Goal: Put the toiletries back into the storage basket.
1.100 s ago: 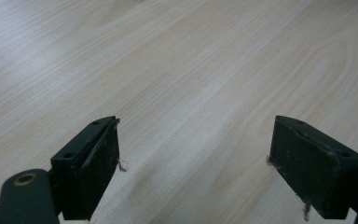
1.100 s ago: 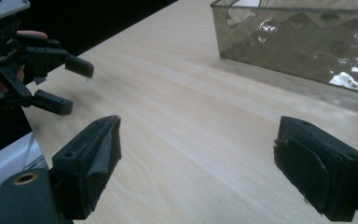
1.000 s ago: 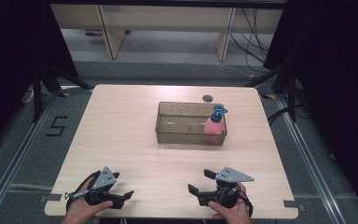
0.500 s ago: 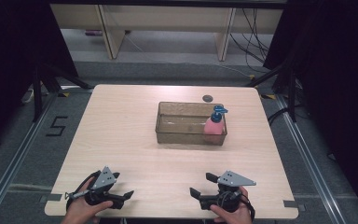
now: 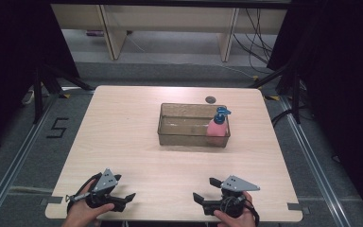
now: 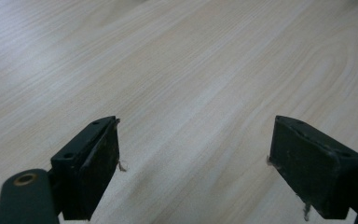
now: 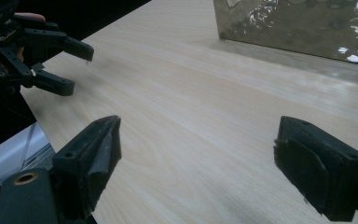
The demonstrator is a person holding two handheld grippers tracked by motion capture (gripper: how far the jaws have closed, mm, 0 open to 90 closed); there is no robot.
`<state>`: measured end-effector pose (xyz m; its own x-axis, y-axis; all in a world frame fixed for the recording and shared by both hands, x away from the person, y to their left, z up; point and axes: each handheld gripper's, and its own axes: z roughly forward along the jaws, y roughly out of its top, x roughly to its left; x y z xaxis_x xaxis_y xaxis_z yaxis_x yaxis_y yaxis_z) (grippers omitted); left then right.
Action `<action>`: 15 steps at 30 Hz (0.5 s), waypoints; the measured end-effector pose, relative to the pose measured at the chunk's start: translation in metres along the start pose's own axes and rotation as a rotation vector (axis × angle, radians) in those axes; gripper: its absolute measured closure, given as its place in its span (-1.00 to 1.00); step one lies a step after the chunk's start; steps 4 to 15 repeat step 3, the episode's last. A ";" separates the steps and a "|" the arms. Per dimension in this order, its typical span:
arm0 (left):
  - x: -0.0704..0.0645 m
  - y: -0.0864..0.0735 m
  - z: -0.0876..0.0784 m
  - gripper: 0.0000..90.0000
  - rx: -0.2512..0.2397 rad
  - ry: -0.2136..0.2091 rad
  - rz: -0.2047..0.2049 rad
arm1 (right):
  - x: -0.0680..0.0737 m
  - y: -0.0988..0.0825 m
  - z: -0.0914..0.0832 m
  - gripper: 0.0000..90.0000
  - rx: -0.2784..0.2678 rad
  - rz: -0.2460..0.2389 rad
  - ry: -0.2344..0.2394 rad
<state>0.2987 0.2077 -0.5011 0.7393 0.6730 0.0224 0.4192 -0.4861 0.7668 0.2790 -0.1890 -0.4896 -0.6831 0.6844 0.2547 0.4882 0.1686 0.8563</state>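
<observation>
Dark curtains close off both sides of the room, and beyond the pale wood surface (image 5: 123, 132) we see grey floor, shelf legs (image 5: 111, 33) at 11 o'clock and cables (image 5: 260, 28) at 1 o'clock. At 9 o'clock on the floor a "5" (image 5: 56, 127) is taped beside the surface.

At 7 o'clock our left hand (image 5: 82, 213) holds the left gripper (image 5: 125, 201) low over the near edge, its grey plate (image 5: 105, 180) on top. Its own view shows the fingers (image 6: 91, 163) spread wide with bare wood grain between them; a few threads cling to the pads.

Past the centre, toward 12 o'clock, sits a clear brownish bin (image 5: 184, 137). A pink bottle (image 5: 217, 126) with a blue pump top stands upright inside it, against its right end. Just beyond the bin's far rim, a small dark round spot (image 5: 211, 99) lies on the surface; we cannot tell what it is.

At 5 o'clock our right hand (image 5: 236, 218) holds the right gripper (image 5: 207, 190), pointed toward 9 o'clock. In its view the fingers (image 7: 91, 158) are spread wide with nothing between them, the bin's wall (image 7: 298, 28) rises at 1 o'clock, and the left gripper (image 7: 77, 65) appears at 10 o'clock, its fingers also apart. Both grippers are well apart from the bin and from each other.
</observation>
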 end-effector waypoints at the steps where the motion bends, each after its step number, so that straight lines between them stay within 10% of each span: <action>1: 0.000 0.000 0.000 -0.66 0.000 0.000 0.000 | 0.000 0.000 0.000 -0.66 0.000 0.000 0.000; 15: 0.000 0.000 0.000 -0.66 -0.002 0.001 -0.001 | -0.001 0.000 -0.001 -0.66 0.005 0.002 -0.001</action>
